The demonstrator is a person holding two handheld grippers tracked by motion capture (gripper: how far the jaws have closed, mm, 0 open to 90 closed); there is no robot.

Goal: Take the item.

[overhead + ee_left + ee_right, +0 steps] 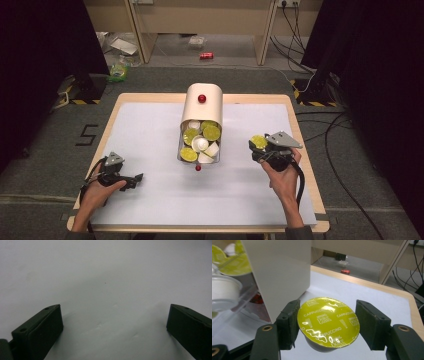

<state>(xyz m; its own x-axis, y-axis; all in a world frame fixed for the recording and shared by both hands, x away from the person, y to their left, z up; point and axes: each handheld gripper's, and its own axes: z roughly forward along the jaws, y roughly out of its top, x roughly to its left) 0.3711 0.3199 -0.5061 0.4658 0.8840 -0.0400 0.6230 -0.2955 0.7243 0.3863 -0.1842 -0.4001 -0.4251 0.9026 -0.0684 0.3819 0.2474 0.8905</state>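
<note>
Right gripper view | capsule (328, 322) clamped between right gripper (327, 325) jaws, half-open | left gripper (112, 330) wide, empty

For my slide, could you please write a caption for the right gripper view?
The right gripper holds a yellow-lidded cappuccino capsule between its jaws, beside the beige capsule holder.
</note>
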